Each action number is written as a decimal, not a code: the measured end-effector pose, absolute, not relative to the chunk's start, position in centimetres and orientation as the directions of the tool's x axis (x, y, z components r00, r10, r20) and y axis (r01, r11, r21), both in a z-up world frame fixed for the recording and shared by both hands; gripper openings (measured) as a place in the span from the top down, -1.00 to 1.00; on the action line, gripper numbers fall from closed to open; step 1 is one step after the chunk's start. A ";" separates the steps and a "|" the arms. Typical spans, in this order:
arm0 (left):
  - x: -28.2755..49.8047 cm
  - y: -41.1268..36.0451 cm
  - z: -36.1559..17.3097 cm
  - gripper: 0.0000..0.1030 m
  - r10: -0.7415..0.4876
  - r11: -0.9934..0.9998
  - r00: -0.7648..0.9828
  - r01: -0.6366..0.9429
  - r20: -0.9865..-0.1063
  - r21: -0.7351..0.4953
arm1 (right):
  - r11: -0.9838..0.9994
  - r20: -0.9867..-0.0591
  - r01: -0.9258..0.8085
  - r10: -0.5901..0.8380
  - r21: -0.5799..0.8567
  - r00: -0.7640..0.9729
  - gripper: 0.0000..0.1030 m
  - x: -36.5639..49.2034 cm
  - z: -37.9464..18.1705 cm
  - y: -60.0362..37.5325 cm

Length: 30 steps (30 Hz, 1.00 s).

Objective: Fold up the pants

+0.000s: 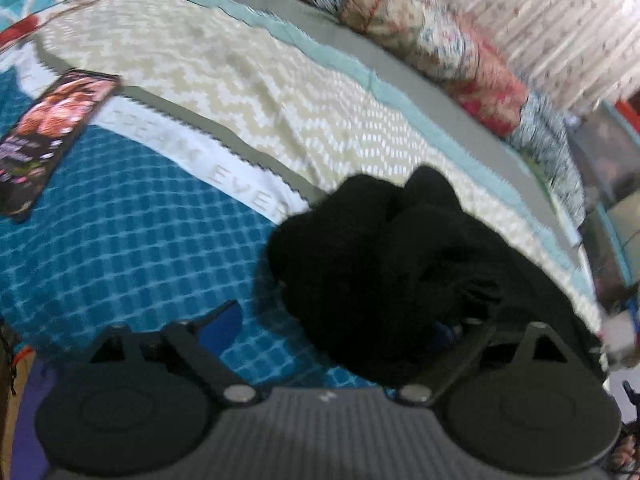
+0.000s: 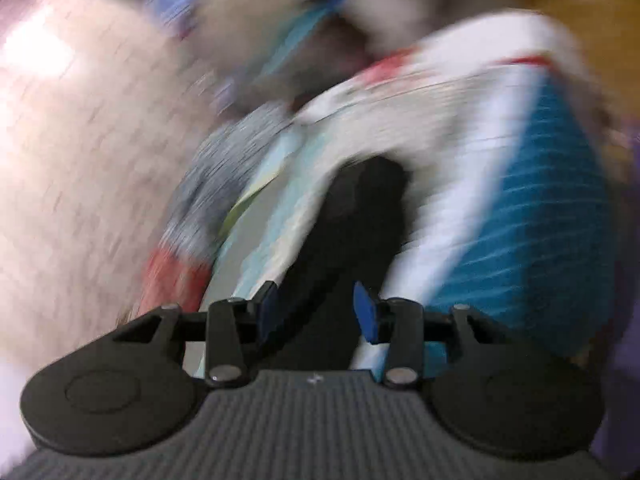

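The pants (image 1: 384, 272) are all black on a bedspread (image 1: 120, 240) of blue and white squares, with a cream zigzag band (image 1: 240, 92) at 12 o'clock and red flowery pillows (image 1: 460, 56) at 1 o'clock.

The pants (image 1: 400, 280) lie bunched on the bedspread (image 1: 120, 240), a booklet (image 1: 52, 136) well left of them.

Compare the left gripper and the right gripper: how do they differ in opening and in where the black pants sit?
The left gripper stands wide open; the right gripper is only partly open. The pants lie bunched toward the left gripper's right finger, which they partly cover, but run straight through the right gripper's gap. The left view is fairly sharp; the right is heavily blurred. Both have blue pads and press on nothing.
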<state>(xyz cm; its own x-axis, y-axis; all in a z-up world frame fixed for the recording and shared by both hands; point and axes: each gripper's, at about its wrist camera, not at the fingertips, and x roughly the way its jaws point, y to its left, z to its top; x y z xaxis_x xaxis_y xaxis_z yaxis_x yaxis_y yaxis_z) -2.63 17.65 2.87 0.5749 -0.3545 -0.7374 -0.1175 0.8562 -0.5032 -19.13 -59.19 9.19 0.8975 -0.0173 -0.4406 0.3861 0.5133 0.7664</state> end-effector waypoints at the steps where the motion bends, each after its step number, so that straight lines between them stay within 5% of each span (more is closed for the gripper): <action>1: -2.9 18.3 2.9 -0.88 -0.362 0.844 0.582 -0.127 -0.728 -0.521 | 0.562 -0.432 0.322 0.072 0.762 0.899 0.11 -17.5 9.9 -57.1; 6: -2.0 19.0 1.6 -0.99 -0.426 0.773 0.587 -0.160 -0.688 -0.614 | 0.732 -0.448 -0.052 0.469 0.679 0.761 0.04 -9.6 11.9 -42.7; 9: -1.5 18.7 2.1 -0.99 -0.450 0.755 0.606 -0.133 -0.655 -0.642 | 0.772 -0.493 -0.361 0.620 0.523 0.610 -0.47 -7.3 12.8 -30.5; 16: -3.3 22.1 4.2 -0.99 -0.436 0.718 0.686 -0.125 -0.583 -0.685 | 0.527 -0.647 -0.849 0.657 0.029 0.387 -0.71 -7.0 11.5 -10.5; 20: -4.3 23.9 4.3 -0.99 -0.425 0.686 0.711 -0.150 -0.560 -0.712 | 0.483 -0.709 -0.850 0.522 -0.212 0.474 -0.70 -5.2 8.3 -5.3; 21: -4.3 24.2 4.1 -0.99 -0.428 0.683 0.708 -0.153 -0.561 -0.714 | 0.465 -0.709 -0.854 0.519 -0.234 0.477 -0.46 -5.0 7.9 -5.1; 22: -4.3 24.2 4.0 -0.99 -0.431 0.684 0.704 -0.153 -0.564 -0.713 | 0.461 -0.707 -0.854 0.519 -0.242 0.480 0.04 -5.6 8.8 -5.6; 24: -4.2 24.3 3.5 -0.99 -0.442 0.688 0.694 -0.144 -0.568 -0.711 | 0.574 -0.707 -0.817 0.553 -0.061 0.441 0.54 -3.4 11.9 -7.4; 27: -3.7 24.0 2.8 -0.99 -0.470 0.669 0.688 -0.132 -0.554 -0.731 | 0.749 -0.525 -0.533 0.660 0.394 0.538 0.65 1.3 17.4 -17.4; 30: -2.8 23.4 2.2 -0.99 -0.508 0.641 0.676 -0.116 -0.534 -0.758 | 0.572 -0.246 -0.223 0.627 0.790 0.739 0.65 3.6 19.6 -29.7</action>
